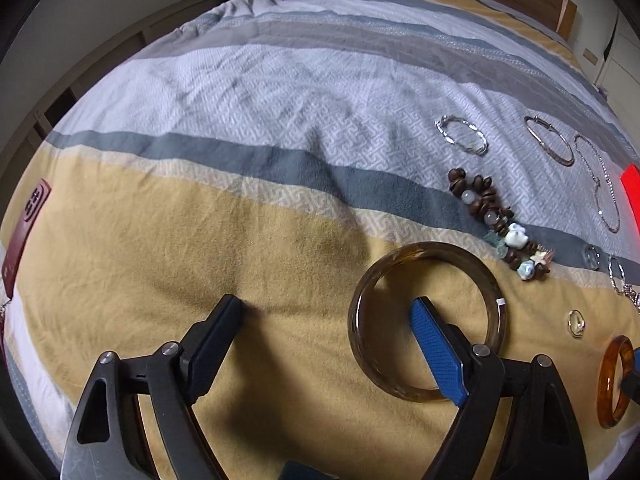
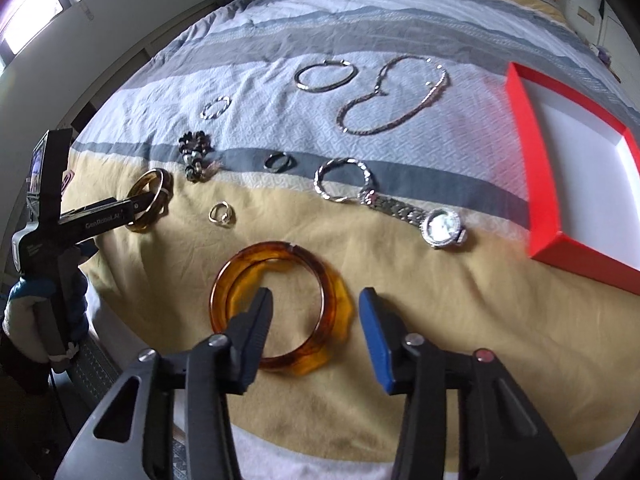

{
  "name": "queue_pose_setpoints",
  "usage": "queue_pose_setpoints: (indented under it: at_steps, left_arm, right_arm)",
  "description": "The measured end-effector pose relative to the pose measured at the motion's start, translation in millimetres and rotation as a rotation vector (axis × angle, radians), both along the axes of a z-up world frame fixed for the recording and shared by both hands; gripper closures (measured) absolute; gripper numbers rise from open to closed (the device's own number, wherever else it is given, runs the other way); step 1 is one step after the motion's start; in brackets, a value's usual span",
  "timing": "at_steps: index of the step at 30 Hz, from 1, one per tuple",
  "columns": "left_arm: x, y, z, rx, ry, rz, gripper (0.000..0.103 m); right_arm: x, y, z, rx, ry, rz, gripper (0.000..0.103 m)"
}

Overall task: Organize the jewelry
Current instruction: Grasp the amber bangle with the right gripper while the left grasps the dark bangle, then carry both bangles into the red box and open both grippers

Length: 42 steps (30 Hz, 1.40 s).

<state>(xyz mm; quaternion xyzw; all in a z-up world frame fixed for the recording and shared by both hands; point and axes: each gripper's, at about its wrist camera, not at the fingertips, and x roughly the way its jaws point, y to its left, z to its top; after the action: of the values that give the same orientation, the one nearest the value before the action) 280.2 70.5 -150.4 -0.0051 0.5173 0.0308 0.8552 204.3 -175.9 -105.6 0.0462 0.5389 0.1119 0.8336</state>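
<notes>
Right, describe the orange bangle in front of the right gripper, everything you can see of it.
The orange bangle is a thick, glossy, translucent amber ring with darker tortoiseshell mottling, plastic or resin by its look. Its outer edge looks wavy on the right side, and a thin line crosses the top like a seam. It lies flat on the yellow band of the bedspread. The right gripper straddles its right rim, the black finger inside the ring and the blue one outside; contact is unclear.

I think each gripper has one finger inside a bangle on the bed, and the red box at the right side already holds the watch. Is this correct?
Not quite. In the right wrist view the red box is empty; the watch lies on the bedspread beside it. Left gripper in the dark bangle and right gripper in the amber bangle is correct.
</notes>
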Motion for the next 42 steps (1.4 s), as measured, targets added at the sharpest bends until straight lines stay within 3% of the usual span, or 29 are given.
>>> queue_pose_setpoints:
  at_steps: [3, 8, 16, 19, 28, 42]
  left_arm:
    - [1.2, 5.1, -3.4, -0.039, 0.009, 0.008, 0.017]
    - [0.8, 4.6, -3.0, -0.029, -0.009, -0.001, 0.022]
    - [3.9, -1.6, 3.6, 0.0, -0.039, -0.026, 0.065]
    - [1.2, -2.4, 8.9, -0.003, -0.037, -0.039, 0.091]
    - [-24.1, -5.6, 41.1, 0.028, -0.075, -0.041, 0.094]
    - [-104.6, -11.3, 146.4, 0.076, -0.269, -0.072, 0.094]
  right_arm:
    - [3.9, 3.1, -8.7, -0.004, 0.015, 0.009, 0.07]
    - [11.8, 6.9, -20.5, -0.017, 0.021, 0.016, 0.077]
    - [22.2, 20.1, -31.5, -0.101, 0.0, 0.053, 0.087]
    - [26.4, 25.5, -31.2, -0.114, -0.006, 0.061, 0.09]
    - [9.4, 29.3, 1.0, -0.15, -0.088, 0.058, 0.094]
    - [-70.8, 24.1, 105.4, -0.182, -0.294, 0.016, 0.094]
